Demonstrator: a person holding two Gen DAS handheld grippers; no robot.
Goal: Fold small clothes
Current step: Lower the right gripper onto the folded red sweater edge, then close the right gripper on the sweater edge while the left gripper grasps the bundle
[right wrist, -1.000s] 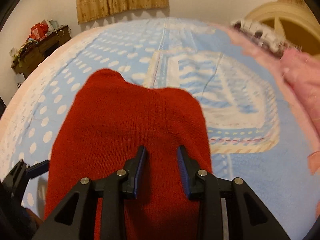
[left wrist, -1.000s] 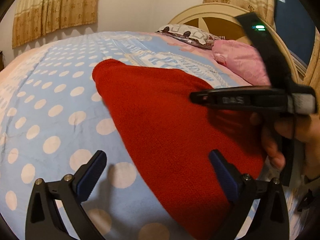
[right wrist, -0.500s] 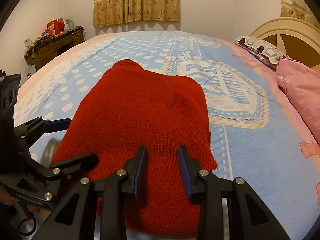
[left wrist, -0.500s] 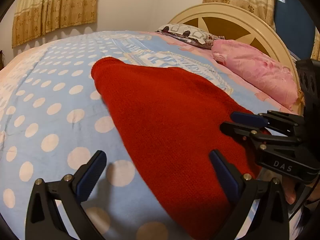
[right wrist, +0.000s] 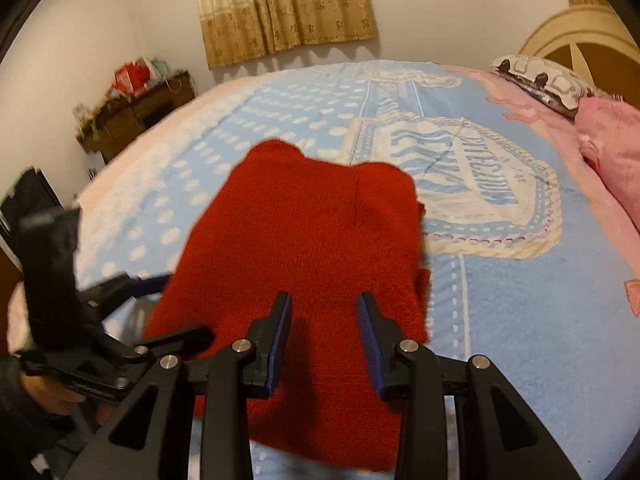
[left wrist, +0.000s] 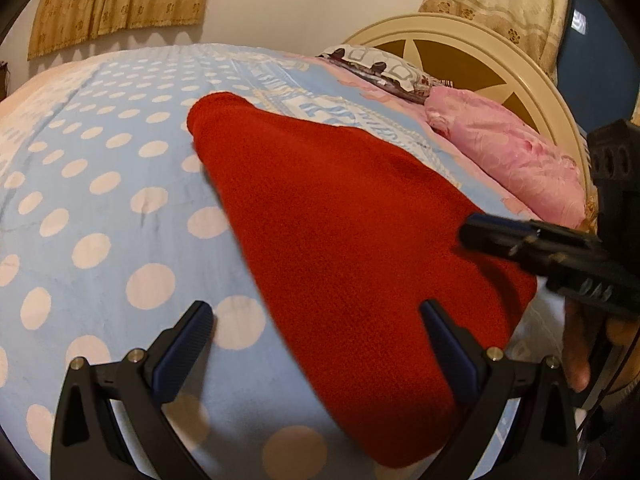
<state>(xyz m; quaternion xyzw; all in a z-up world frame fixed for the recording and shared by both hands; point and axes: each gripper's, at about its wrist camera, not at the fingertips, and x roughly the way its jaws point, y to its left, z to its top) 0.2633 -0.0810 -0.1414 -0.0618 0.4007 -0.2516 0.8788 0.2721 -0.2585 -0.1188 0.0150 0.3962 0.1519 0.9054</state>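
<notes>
A red knit garment (left wrist: 344,232) lies flat on the blue polka-dot bedspread (left wrist: 100,208); it also shows in the right wrist view (right wrist: 304,248). My left gripper (left wrist: 316,340) is open wide and empty, its right finger over the garment's near edge and its left finger over the bedspread. My right gripper (right wrist: 324,328) is partly open and empty, hovering over the garment's near end. The right gripper shows at the right of the left wrist view (left wrist: 532,240). The left gripper shows at the left of the right wrist view (right wrist: 120,320).
A pink pillow (left wrist: 508,160) and a patterned pillow (left wrist: 380,68) lie by the cream headboard (left wrist: 472,52). A cluttered wooden cabinet (right wrist: 132,104) stands by the far wall under curtains (right wrist: 280,4). The bedspread has a printed emblem (right wrist: 460,172) beside the garment.
The right gripper has pulled back and tilted up, and the garment's near end now lies under its fingers. The left gripper has held nearly still. The garment has not visibly moved.
</notes>
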